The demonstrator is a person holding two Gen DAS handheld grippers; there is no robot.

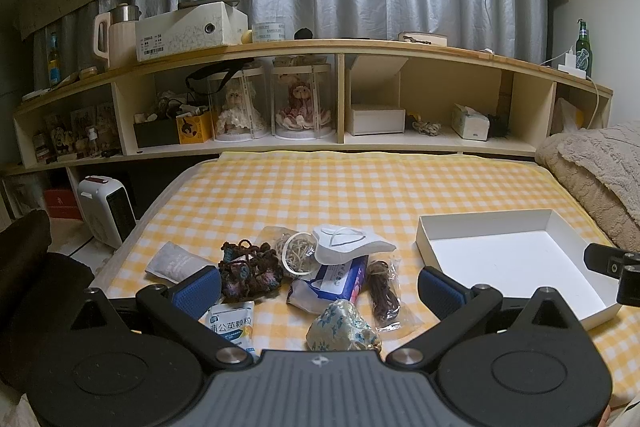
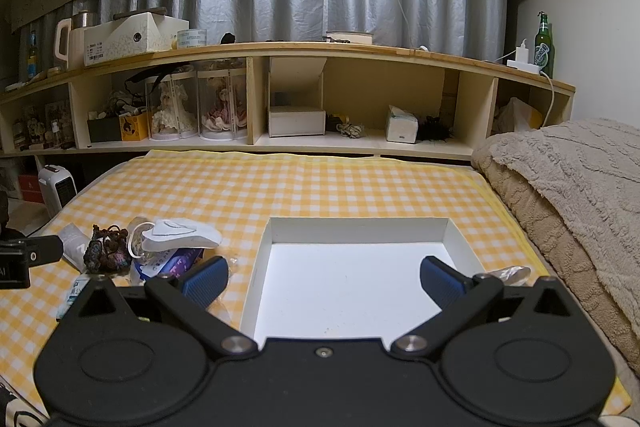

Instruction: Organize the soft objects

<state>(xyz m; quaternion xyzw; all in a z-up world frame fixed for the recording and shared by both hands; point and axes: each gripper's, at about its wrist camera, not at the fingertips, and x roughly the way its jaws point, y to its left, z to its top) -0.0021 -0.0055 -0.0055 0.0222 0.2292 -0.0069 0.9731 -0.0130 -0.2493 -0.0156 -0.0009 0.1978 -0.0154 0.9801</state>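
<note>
A pile of soft items lies on the yellow checked bed cover (image 1: 320, 187): a dark crochet pouch (image 1: 248, 273), a white face mask (image 1: 348, 245), a bag of cord (image 1: 296, 251), a blue tissue pack (image 1: 336, 281), a floral fabric pouch (image 1: 342, 327), a bag of brown cord (image 1: 384, 291) and two sachets (image 1: 176, 263) (image 1: 232, 323). A white empty box (image 1: 516, 263) sits right of the pile. My left gripper (image 1: 320, 287) is open above the pile. My right gripper (image 2: 324, 281) is open above the box (image 2: 352, 283); the pile (image 2: 160, 247) is to its left.
A wooden shelf unit (image 1: 340, 95) with dolls, boxes and bottles runs along the far side of the bed. A beige blanket (image 2: 568, 195) is heaped on the right. A small white heater (image 1: 106, 207) stands on the floor at the left.
</note>
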